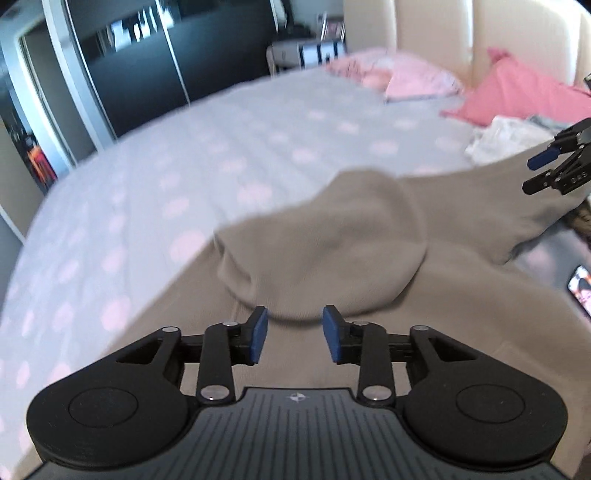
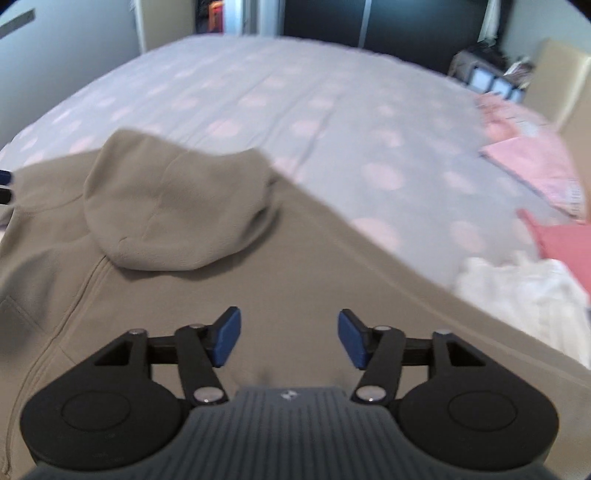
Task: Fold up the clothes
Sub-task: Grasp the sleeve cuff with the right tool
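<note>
A beige hooded sweatshirt [image 1: 369, 240] lies spread on the bed [image 1: 221, 147], its hood [image 2: 177, 206] folded down over the body and a zip seam running down its front. My left gripper [image 1: 294, 338] hovers above the sweatshirt, just below the hood, open, nothing between its blue pads. My right gripper [image 2: 289, 338] hangs over the sweatshirt's body [image 2: 295, 280], open wide and empty. In the left wrist view the right gripper [image 1: 546, 170] shows at the far right, above the sweatshirt's far edge. The left gripper's fingertips [image 2: 4, 184] peek in at the right wrist view's left edge.
The bed cover is grey with pink dots. Pink pillows [image 1: 417, 77] and a pink cloth [image 1: 524, 92] lie by the cream headboard [image 1: 461, 33]. A white garment pile [image 2: 524, 291] sits beside the sweatshirt. A dark wardrobe [image 1: 155, 59] stands beyond the bed. A phone [image 1: 580, 288] lies at the edge.
</note>
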Demonstrator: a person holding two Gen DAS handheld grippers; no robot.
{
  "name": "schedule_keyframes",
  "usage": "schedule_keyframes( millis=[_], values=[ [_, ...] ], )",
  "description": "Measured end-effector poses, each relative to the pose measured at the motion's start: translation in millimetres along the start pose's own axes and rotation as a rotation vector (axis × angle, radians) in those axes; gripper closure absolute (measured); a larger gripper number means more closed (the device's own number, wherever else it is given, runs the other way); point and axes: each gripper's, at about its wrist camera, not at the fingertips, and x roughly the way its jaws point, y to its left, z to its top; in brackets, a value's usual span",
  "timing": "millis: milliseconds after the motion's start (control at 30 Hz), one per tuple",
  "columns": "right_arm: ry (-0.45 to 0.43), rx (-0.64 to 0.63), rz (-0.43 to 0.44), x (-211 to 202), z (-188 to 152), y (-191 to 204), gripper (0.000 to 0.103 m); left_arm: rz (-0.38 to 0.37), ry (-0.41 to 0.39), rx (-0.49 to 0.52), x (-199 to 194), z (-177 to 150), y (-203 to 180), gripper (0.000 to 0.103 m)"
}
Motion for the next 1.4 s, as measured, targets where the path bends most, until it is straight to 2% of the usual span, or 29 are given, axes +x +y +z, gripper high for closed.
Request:
schedule_keyframes(
  millis=[67,167,367,433,567,733,900,1067,1133,1267,1333,1400],
  values=[
    [-0.019,0.028,-0.036,-18.5,-11.1,-16.6,0.038,0.015,-0.028,0.010,-22.1,7.2,-16.2,0.064],
    [-0.042,0.091,-0.107,-42.0,-27.9,-48.0,0.038,0.007,-0.065,0.002,-51.7,13.5,-39.1,0.063],
    [-0.108,0.339,-0.212,-86.6,-68.0,-114.6,0.038,-0.046,-0.130,-0.079,-91.6,8.3,-80.6,0.062],
    [-0.123,0.398,-0.245,-100.3,-83.5,-131.6,0.038,-0.039,-0.145,-0.091,-96.7,4.7,-93.9,0.061],
    [-0.171,0.506,-0.292,-126.8,-115.9,-162.1,0.038,-0.058,-0.122,-0.132,-95.4,-0.2,-118.0,0.061],
    [-0.212,0.618,-0.332,-149.6,-152.8,-194.1,0.038,-0.092,-0.133,-0.119,-105.1,1.1,-146.9,0.061],
    [-0.223,0.780,-0.262,-145.4,-182.2,-223.4,0.038,-0.091,-0.131,-0.118,-110.4,5.8,-164.5,0.058],
    [-0.263,0.886,-0.267,-139.1,-193.2,-243.6,0.039,-0.088,-0.112,-0.101,-108.0,8.5,-171.7,0.057],
    [-0.282,0.957,-0.240,-139.8,-199.1,-253.1,0.038,-0.090,-0.110,-0.096,-105.1,10.1,-172.1,0.056],
    [-0.359,1.097,-0.140,-140.7,-210.6,-266.5,0.021,-0.092,-0.093,-0.093,-89.2,12.0,-169.2,0.055],
    [-0.370,1.139,-0.099,-136.5,-212.7,-268.9,0.017,-0.096,-0.076,-0.100,-79.5,12.7,-168.3,0.055],
    [-0.349,1.168,-0.096,-130.2,-213.0,-269.1,0.017,-0.113,-0.069,-0.097,-72.8,12.3,-169.5,0.055]
  ],
)
